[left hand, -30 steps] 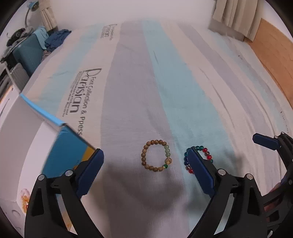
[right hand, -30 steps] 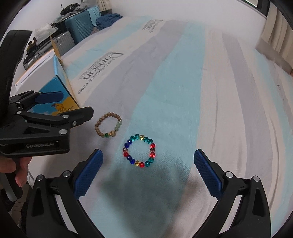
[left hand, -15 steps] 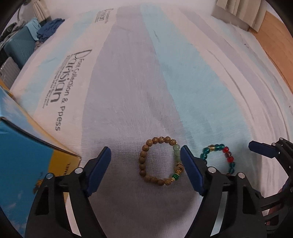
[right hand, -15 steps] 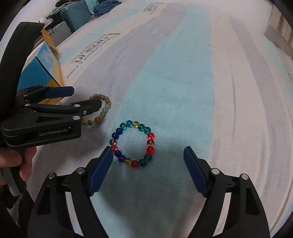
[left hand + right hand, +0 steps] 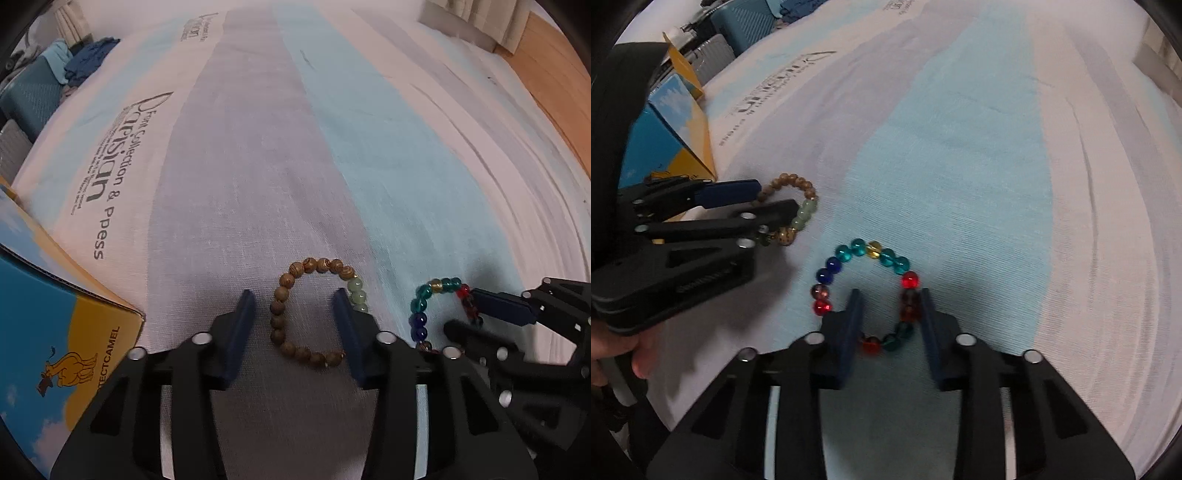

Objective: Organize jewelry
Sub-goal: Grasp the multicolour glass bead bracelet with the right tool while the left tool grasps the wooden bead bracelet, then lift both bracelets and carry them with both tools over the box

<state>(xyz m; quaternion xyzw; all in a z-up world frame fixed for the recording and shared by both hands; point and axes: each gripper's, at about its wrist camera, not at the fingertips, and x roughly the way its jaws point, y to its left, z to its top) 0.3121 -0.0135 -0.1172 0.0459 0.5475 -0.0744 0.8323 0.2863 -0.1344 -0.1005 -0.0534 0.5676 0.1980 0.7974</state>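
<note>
Left tongs (image 5: 293,325), right tongs (image 5: 890,321) lowered, jaws just narrowed — straddling wood bracelet (image 5: 277,307), glass bracelet (image 5: 857,247); neither clamped yet — pickups imminent.

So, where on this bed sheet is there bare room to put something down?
The striped bed sheet is bare beyond both bracelets, from the printed lettering across to the right edge. It is crowded near the camera: blue-and-yellow cardboard box, brown wooden-bead bracelet, multicoloured glass-bead bracelet.
</note>
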